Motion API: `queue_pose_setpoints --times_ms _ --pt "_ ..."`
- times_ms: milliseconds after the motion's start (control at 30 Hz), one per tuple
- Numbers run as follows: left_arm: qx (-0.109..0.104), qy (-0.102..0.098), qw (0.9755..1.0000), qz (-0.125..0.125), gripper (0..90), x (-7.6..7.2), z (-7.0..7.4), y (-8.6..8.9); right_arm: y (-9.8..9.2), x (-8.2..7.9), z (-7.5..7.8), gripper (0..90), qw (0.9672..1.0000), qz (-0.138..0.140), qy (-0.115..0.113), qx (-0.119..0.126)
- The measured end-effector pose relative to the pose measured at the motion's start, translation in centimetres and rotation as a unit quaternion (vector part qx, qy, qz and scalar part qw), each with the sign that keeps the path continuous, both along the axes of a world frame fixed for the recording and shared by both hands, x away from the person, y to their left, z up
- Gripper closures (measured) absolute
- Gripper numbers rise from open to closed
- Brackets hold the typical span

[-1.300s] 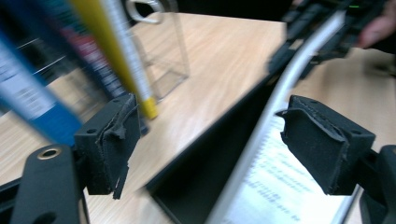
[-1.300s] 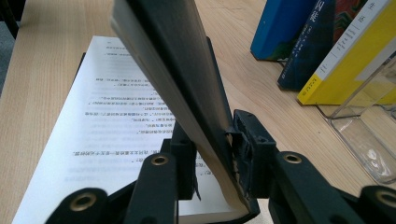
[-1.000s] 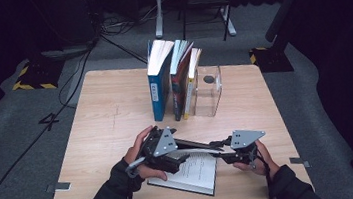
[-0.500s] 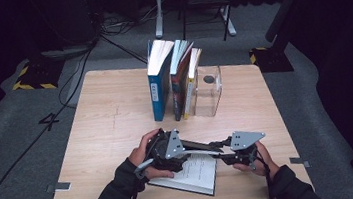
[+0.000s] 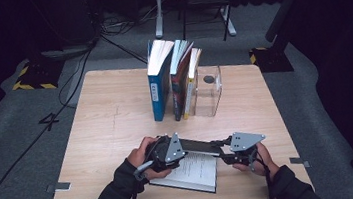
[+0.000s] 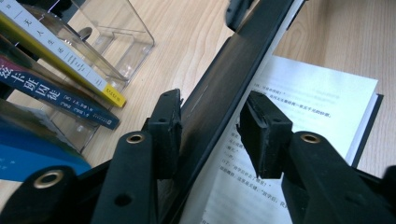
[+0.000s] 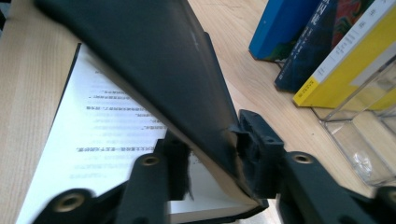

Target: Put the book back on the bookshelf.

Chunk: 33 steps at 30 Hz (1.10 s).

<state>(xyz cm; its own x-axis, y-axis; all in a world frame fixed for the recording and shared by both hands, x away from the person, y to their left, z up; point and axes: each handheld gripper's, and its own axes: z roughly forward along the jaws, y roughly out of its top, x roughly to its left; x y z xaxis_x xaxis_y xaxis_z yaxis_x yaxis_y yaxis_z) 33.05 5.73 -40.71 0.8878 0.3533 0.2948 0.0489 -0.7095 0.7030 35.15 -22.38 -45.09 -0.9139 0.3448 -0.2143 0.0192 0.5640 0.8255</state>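
**Two grippers, one open book near the person's edge of the table**

Two grippers work the black book (image 5: 192, 170), which lies open on the wooden table (image 5: 116, 116), nearer the person than the row of standing books (image 5: 175, 82).

Left of the book's middle, the left gripper (image 5: 163, 154) straddles the raised black cover (image 6: 224, 93). Its jaws have just been closing, with the cover between them; in the left gripper view one pad rests against the cover's outer face, while the other pad (image 6: 261, 133) stands just off it, so this claw is spread around the cover and not yet pinching.

Right of the middle, the right gripper (image 5: 236, 155) is clamped on the cover's edge (image 7: 224, 163) together with some pages, and the board creases slightly at the pad.

Beyond the book, past the standing volumes, sits a clear plastic bookend (image 5: 209, 93).

Handling, as a judgement: the book looks light, with a thin, bendy cover — stiff along the spine, floppy at the free edge. The matte cover should grip well; the printed pages (image 6: 289, 93) are slick and could tear or fold. Best hold is on the cover near the spine, or on the cover and page block together — not on loose leaves.
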Motion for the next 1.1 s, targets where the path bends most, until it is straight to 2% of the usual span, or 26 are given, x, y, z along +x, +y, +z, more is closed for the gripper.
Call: queue_pose_setpoints --times_ms 33,100,133,167,200,267,300,367,500,600,633,667,767,800,867,900,933,967,1033,1100 --pt "-0.002 0.001 1.0 0.006 56.4 0.1 0.0 -0.1 0.0 -0.1 0.1 66.9 1.0 0.0 -0.003 -0.001" --pt "0.014 -0.006 0.9998 0.016 49.8 0.0 -0.1 -0.5 -0.1 -0.1 0.2 67.4 1.0 -0.001 -0.006 -0.001" --pt "0.02 -0.014 0.9994 0.025 46.3 0.0 -0.2 -0.8 0.0 -0.1 0.2 67.5 1.0 -0.001 -0.006 -0.002" --pt "0.034 -0.027 0.998 0.046 40.3 -0.1 -0.3 -1.3 0.0 -0.1 0.2 68.0 1.0 -0.001 -0.009 -0.002" --pt "0.045 -0.033 0.9971 0.052 40.0 -0.1 -0.3 -1.6 0.0 -0.1 0.3 68.2 1.0 -0.001 -0.009 -0.001" --pt "0.048 -0.032 0.9967 0.057 39.9 0.0 -0.3 -1.6 0.0 0.0 0.3 68.3 1.0 -0.001 -0.009 0.0" --pt "0.048 -0.021 0.997 0.056 44.4 0.2 -0.2 -1.5 0.0 -0.1 0.3 68.3 1.0 -0.004 -0.008 0.004" --pt "0.053 -0.021 0.9972 0.048 55.9 0.3 -0.2 -1.3 0.0 0.0 0.3 67.7 0.9999 -0.006 -0.009 0.004" --pt "0.055 -0.024 0.9972 0.044 60.7 0.2 -0.3 -1.2 0.0 0.2 0.2 63.0 0.9999 -0.008 0.004 0.008" --pt "0.041 -0.021 0.9979 0.046 61.5 0.3 -0.6 -1.0 -0.2 0.4 0.3 49.7 0.9996 -0.01 0.017 0.018" --pt "0.041 -0.021 0.9979 0.046 61.5 0.3 -0.6 -1.0 -0.2 0.4 0.4 46.6 0.9996 -0.013 0.015 0.018" --pt "0.026 -0.016 0.9983 0.049 61.5 0.5 -0.7 -0.7 -0.3 0.5 0.4 43.5 0.9996 -0.017 0.015 0.018" --pt "-0.002 0.001 0.9982 0.059 61.4 0.8 -0.6 0.1 -0.7 0.7 0.4 39.3 0.9994 -0.026 0.018 0.011" --pt "-0.002 0.001 0.9982 0.059 61.4 0.8 -0.6 0.1 -0.7 0.7 0.4 39.3 0.9994 -0.026 0.018 0.011" --pt "-0.029 0.011 0.9968 0.074 61.4 1.2 -0.6 0.8 -1.2 1.1 0.4 38.6 0.9987 -0.04 0.023 0.019" --pt "-0.059 0.017 0.9942 0.088 61.4 1.6 -0.6 1.8 -1.5 1.3 0.4 37.3 0.9983 -0.048 0.023 0.021" --pt "-0.077 0.024 0.9921 0.096 61.4 1.8 -0.7 2.3 -1.7 1.3 0.5 36.6 0.9982 -0.049 0.026 0.021" --pt "-0.077 0.024 0.9921 0.096 61.4 1.8 -0.7 2.3 -1.7 1.3 0.5 36.6 0.9982 -0.049 0.026 0.021" --pt "-0.112 0.037 0.9876 0.103 61.4 2.2 -0.7 3.7 -2.0 1.4 0.7 36.3 0.9978 -0.06 0.017 0.02" --pt "-0.147 0.054 0.9819 0.107 61.4 2.5 -0.8 5.0 -2.5 1.6 0.8 36.1 0.9968 -0.072 0.017 0.032"
